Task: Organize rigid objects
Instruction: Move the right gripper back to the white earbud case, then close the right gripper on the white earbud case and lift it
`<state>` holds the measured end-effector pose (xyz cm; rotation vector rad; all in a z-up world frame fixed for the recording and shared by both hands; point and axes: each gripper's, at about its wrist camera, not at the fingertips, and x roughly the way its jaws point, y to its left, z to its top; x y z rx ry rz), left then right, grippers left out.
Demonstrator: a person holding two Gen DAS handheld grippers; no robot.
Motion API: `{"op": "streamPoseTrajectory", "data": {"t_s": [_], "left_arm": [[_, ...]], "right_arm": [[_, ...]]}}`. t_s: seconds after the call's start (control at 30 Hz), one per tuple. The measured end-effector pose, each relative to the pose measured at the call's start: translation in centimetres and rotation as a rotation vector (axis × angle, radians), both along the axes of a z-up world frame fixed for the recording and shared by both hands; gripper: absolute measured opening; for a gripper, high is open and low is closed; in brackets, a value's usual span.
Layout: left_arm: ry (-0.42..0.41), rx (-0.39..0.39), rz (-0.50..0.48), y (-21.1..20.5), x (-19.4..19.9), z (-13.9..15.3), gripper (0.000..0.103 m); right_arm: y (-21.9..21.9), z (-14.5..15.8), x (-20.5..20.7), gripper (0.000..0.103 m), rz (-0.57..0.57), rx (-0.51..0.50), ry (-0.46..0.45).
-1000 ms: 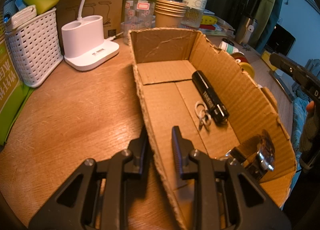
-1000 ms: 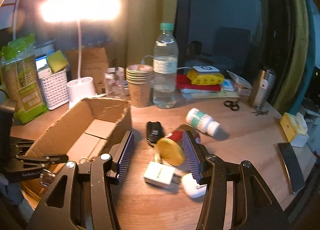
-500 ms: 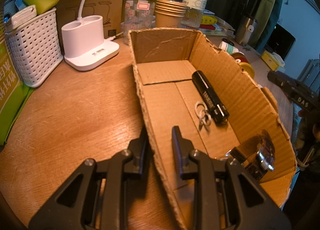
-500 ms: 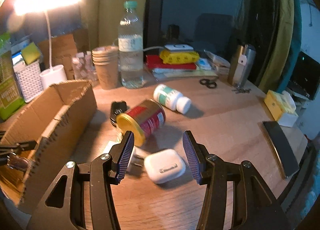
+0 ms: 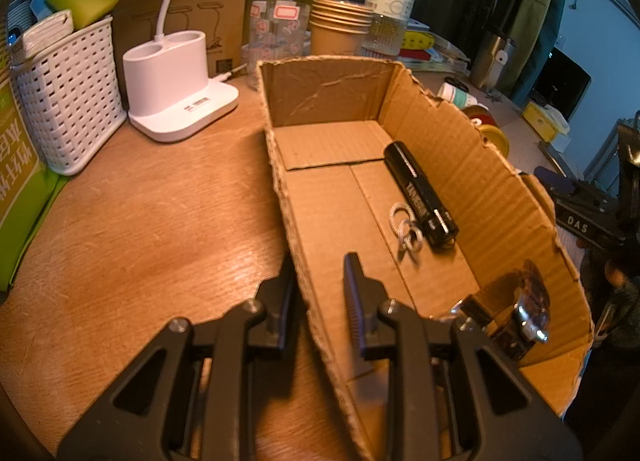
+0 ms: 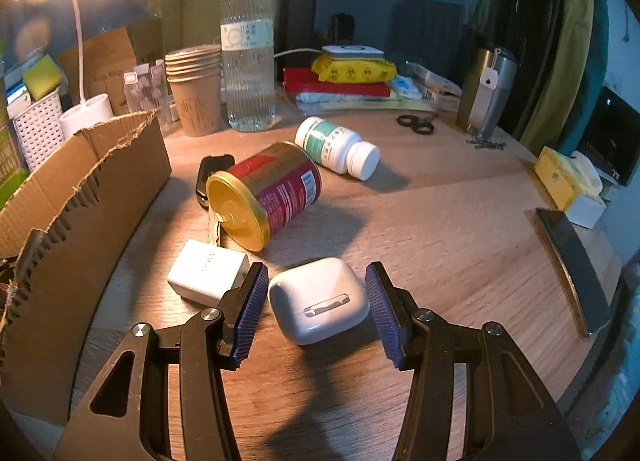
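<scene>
partly done, i'd judge: the cardboard box (image 5: 472,165) already holds a black flashlight (image 5: 420,193) and a wristwatch (image 5: 524,309). the left gripper (image 5: 320,281) straddles the box's near wall, jaws apart; whether they pinch it i cannot tell. the right gripper (image 6: 316,301) has released jaws flanking the white earbud case (image 6: 318,303) on the counter (image 6: 460,221), not yet gripped. the red can (image 6: 264,193), pill bottle (image 6: 336,147), charger (image 6: 208,271) and key fob (image 6: 210,173) remain outside.

A white earbud case (image 6: 318,305) is showing a silver hinge; the tin (image 6: 264,193) is wearing red with a gold lid; the ribbed claw pads (image 6: 250,311) are looking blue; the corrugated box (image 5: 472,181) is glowing brown.
</scene>
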<state>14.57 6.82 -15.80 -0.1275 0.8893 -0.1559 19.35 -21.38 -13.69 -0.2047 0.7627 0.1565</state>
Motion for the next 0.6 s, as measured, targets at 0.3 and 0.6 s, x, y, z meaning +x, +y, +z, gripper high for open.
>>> {"op": "streamPoseTrajectory", "data": {"t_s": [0.3, 0.6], "left_arm": [[0.0, 0.0, 0.0, -0.01, 0.0, 0.0, 0.024], [0.0, 0.0, 0.0, 0.02, 0.01, 0.01, 0.024]], "right_arm": [[0.07, -0.35, 0.33, 0.062, 0.001, 0.002, 0.024], [-0.34, -0.86, 1.0, 0.063, -0.015, 0.018, 0.069]]}}
